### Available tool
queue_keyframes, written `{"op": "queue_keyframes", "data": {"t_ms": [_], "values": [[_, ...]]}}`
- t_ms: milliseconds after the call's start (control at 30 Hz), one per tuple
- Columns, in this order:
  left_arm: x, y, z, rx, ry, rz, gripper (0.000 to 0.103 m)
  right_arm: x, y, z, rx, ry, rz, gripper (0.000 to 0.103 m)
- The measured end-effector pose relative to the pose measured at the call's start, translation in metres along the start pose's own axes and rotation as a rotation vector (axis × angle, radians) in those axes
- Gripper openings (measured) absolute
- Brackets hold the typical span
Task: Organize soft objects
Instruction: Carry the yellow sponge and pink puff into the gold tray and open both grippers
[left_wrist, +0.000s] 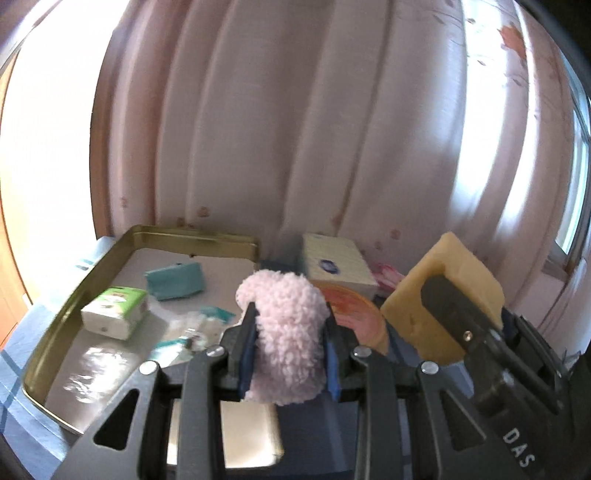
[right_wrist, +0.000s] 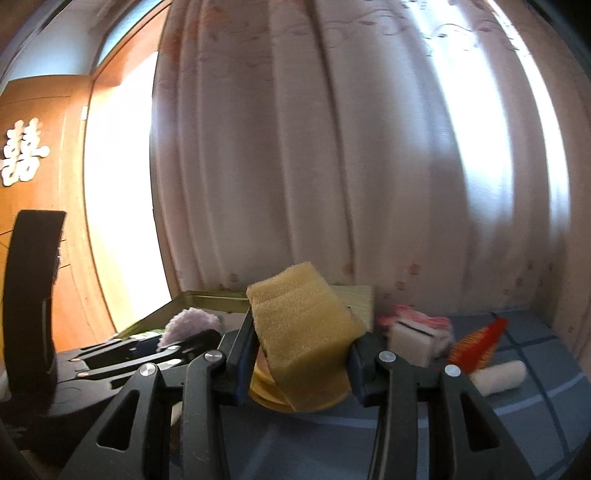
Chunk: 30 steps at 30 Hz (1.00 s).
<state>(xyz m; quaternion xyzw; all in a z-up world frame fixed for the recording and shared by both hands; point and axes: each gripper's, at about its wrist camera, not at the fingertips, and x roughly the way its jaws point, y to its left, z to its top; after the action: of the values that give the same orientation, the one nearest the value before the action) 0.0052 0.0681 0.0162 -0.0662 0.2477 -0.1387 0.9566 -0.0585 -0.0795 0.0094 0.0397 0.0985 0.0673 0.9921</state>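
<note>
Fleece (left_wrist: 286, 334), pink and fluffy, is clamped upright between the fingers of the left claw (left_wrist: 288, 354), its long axis running along them. A yellow sponge (right_wrist: 301, 338) is gripped likewise, tilted, by the right claw (right_wrist: 301, 363). Both pieces are held above the table (right_wrist: 517, 417). Ahead and to the left of the left claw lies the gold tray (left_wrist: 55, 321), where tissue packs (left_wrist: 114, 312) are already gathered; the left claw is judged the nearer to it.

My side: blue-striped cloth surface (right_wrist: 535, 417) carries gold tray (left_wrist: 48, 332), tissue box (left_wrist: 338, 264), white roll (right_wrist: 500, 376), red-orange comb (right_wrist: 480, 343).
</note>
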Motion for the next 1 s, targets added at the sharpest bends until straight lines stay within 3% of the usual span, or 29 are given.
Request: {"op": "queue_keyframes", "data": {"t_ms": [533, 1000], "values": [[-0.003, 0.098, 0.038, -0.110, -0.031, 0.202, 0.029, 0.063, 0.053, 0.034, -0.006, -0.026, 0.098, 0.044], [0.043, 0.114, 0.054, -0.110, 0.105, 0.280, 0.029, 0.137, 0.063, 0.027, -0.001, 0.133, 0.151, 0.045]]}}
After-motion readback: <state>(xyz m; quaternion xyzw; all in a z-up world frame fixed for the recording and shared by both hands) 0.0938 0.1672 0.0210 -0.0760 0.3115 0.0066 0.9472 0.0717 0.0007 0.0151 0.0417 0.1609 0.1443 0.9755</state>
